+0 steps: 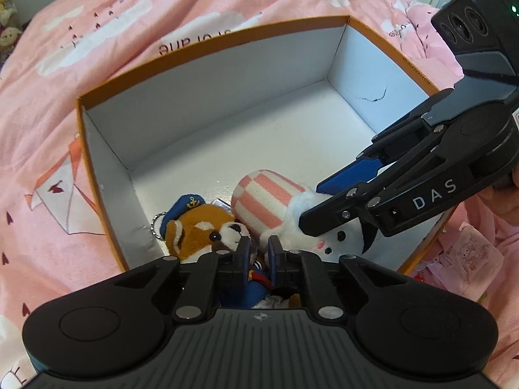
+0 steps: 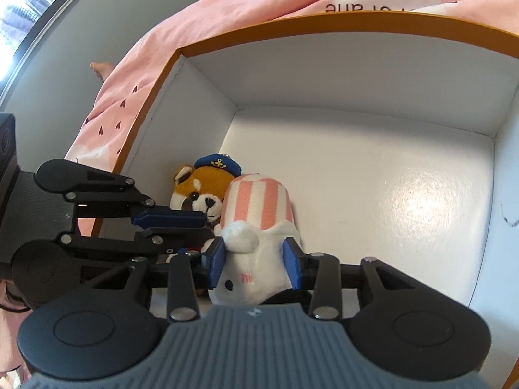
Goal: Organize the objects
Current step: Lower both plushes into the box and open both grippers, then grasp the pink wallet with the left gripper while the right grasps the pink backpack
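On right gripper body "DAS"; fingers clamp white plush; left gripper clenched.

I look down on a pink quilt printed with white clouds and small dark hearts. Beyond its edge I see a plain grey wall, and daylight enters through a dark-framed window at upper left.

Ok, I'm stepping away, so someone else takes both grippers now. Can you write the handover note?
Left gripper: shut, beside the brown plush dog in a blue captain's hat; whether it pinches anything is unclear.
Right gripper: pads on either side of the white plush with a pink-striped hat.
Both toys lie in a corner of the orange-rimmed white cardboard box on the pink bedspread.
Left: release the white plush, withdraw.
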Demonstrator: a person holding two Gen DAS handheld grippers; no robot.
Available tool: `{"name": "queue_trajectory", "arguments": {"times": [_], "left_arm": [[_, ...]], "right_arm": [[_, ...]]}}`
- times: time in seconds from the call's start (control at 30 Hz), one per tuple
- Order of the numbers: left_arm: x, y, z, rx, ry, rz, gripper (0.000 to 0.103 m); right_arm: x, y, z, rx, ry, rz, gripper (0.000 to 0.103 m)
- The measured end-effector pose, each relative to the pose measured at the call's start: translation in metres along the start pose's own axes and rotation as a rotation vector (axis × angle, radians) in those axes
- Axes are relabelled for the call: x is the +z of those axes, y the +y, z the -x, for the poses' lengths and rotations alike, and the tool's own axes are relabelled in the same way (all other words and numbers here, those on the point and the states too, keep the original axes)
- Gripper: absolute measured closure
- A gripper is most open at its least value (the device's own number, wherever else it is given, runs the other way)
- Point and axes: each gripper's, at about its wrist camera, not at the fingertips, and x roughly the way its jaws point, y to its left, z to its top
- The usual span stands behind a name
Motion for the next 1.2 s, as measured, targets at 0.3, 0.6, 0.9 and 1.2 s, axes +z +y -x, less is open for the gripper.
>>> {"name": "queue_trajectory", "arguments": {"times": [0.3,0.6,0.9,1.2], "left_arm": [[-0.021,-0.022,0.043,0.113,-0.164,0.007,0.068],[-0.041,-0.071,0.095,0.007,-0.352,0.064,0.066],[-0.065,-0.122,0.069,-0.105,-0.285,0.015,0.066],[-0.071,-0.158,0.024,-0.093,-0.19,-0.139,0.066]], "right_arm": [[-0.017,0.01,0.024,-0.115,-0.108,0.054,0.046],[-0.069,0.03,0.097,-0.253,-0.303,0.109,0.045],[-0.155,0.016,0.138,-0.338,-0.372,-0.023,0.045],[-0.204,-0.022,0.115,-0.393,-0.261,-0.203,0.046]]}}
